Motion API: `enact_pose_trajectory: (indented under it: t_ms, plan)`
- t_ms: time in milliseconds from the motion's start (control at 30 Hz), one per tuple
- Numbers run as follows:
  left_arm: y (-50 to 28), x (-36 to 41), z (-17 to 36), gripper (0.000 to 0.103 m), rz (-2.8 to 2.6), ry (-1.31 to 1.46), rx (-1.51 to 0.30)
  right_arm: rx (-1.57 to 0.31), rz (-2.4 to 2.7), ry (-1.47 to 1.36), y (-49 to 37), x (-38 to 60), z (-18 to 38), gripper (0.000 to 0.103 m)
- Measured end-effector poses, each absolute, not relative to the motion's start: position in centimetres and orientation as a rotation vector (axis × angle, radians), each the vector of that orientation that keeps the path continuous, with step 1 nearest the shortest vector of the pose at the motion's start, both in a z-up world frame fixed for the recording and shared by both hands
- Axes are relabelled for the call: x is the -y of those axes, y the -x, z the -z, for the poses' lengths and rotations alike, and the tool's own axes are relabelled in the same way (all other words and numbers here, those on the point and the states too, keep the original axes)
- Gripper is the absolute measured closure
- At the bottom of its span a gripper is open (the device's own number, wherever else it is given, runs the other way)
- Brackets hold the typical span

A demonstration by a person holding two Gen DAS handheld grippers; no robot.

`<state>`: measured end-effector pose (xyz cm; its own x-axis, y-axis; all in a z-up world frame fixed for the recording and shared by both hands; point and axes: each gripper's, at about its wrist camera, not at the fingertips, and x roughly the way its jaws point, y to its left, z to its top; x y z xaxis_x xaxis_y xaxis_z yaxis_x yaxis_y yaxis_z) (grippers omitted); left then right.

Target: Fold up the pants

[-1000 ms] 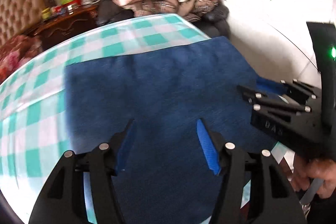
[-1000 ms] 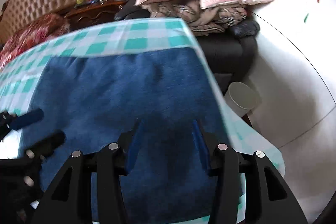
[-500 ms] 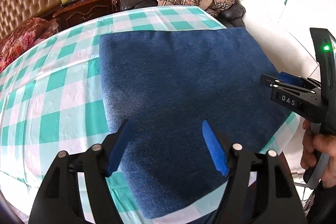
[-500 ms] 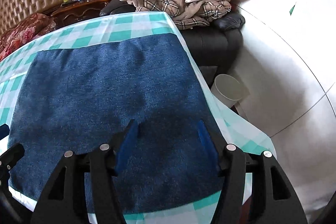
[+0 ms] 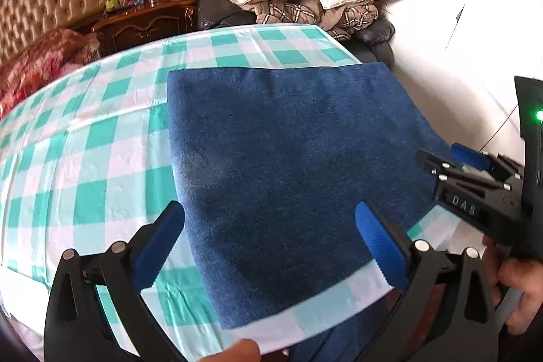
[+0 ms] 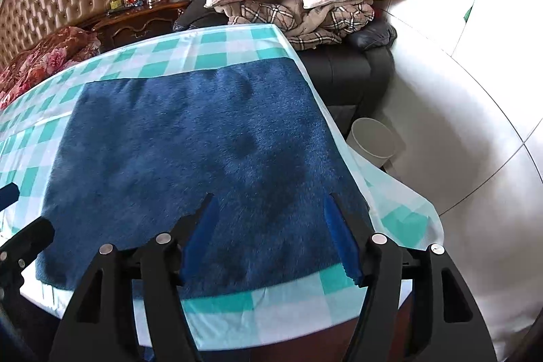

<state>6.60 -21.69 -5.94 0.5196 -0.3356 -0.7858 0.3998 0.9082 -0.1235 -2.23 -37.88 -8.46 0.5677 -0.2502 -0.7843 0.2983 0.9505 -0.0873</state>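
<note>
1. Now that I've drawn both tongs back, more of the pants [image 5: 288, 151] shows than a second ago: a flat blue rectangle on the checked worktop [image 5: 85, 141], reaching its right edge.
2. The left tongs [image 5: 269, 238] and right tongs [image 6: 268, 233] are both opening with nothing between them, so I judge this fold placed.
3. The fabric looks thick and napped, denim-like; the cloth beneath is smooth and glossy.
</note>
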Motion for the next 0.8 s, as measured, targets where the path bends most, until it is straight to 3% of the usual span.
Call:
enact_pose_trajectory:
  t_ms: [800]
  plan:
    - [-2.4, 22.3, 2.4, 0.002, 0.45, -0.064, -0.868, -0.87, 0.351, -0.072, 6.6, 38.2, 5.7, 0.039]
